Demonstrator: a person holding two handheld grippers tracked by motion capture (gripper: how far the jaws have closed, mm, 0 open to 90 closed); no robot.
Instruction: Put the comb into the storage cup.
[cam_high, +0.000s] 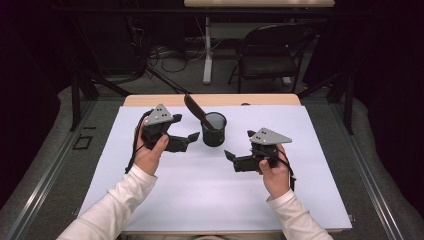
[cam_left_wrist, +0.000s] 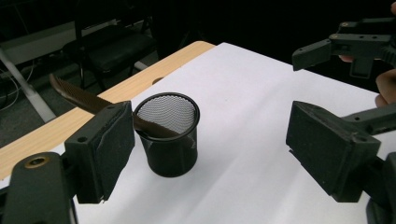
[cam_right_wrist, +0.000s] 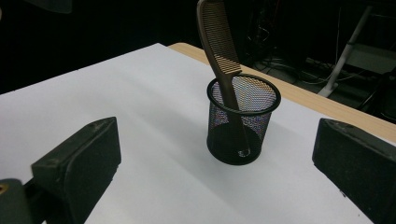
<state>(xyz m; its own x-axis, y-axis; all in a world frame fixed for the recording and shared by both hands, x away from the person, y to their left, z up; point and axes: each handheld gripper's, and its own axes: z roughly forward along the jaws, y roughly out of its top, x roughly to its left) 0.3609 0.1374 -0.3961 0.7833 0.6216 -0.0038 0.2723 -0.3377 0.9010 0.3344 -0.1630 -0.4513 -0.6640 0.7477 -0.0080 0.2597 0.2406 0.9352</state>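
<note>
The white table cover (cam_high: 215, 190) is brightly and evenly lit from above, while the room behind is left in deep shadow; soft, short shadows are cast at the base of the mesh cup (cam_right_wrist: 243, 122); no harsh glare is seen; the near jaws in both gripper views are rendered slightly soft; the high view is mildly grainy, with dark, vignetted edges.

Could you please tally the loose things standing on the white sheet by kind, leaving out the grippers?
Black mesh cup: 1
Brown comb, standing handle-down in the cup: 1
Total: 2
</note>
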